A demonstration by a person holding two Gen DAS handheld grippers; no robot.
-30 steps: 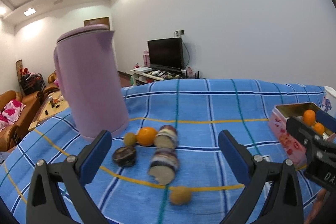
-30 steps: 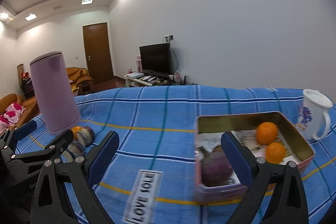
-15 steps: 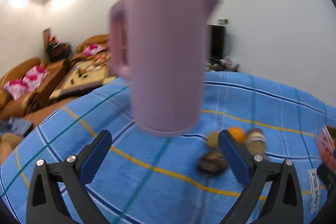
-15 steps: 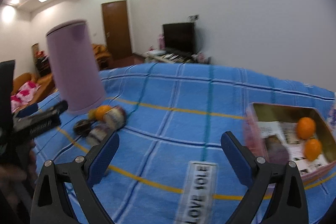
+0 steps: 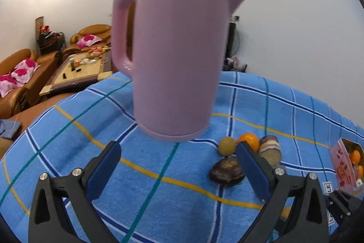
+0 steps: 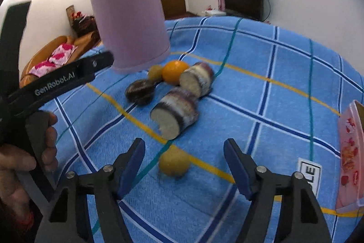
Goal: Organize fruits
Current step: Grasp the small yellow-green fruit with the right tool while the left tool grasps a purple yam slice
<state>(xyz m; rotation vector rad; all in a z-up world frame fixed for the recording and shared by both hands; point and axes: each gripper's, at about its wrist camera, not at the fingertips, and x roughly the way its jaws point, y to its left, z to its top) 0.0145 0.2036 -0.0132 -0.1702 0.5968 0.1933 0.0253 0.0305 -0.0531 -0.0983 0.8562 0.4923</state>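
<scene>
A small yellow fruit (image 6: pixel 174 163) lies on the blue checked cloth (image 6: pixel 261 74), between the fingers of my right gripper (image 6: pixel 184 163). Its jaws are closing, with gaps still showing on both sides of the fruit. Beyond it lie two cut purple-skinned pieces (image 6: pixel 175 115) (image 6: pixel 196 81), an orange (image 6: pixel 175 72), a dark purple fruit (image 6: pixel 141 91) and a small yellow-green fruit (image 6: pixel 155 71). My left gripper (image 5: pixel 179 167) is open and holds nothing. It faces the pink kettle (image 5: pixel 177 56), with the fruit cluster (image 5: pixel 227 171) off to its right.
A pink tin (image 5: pixel 341 163) holding oranges (image 5: pixel 355 156) stands at the right edge of the cloth. In the right wrist view a hand (image 6: pixel 45 152) holds the left gripper's handle at the left. Sofas and a coffee table lie beyond the table's left edge.
The right gripper swung left and down from the pink tin to the yellow fruit, and its jaws narrowed. The left view swung left, bringing the kettle to the centre.
</scene>
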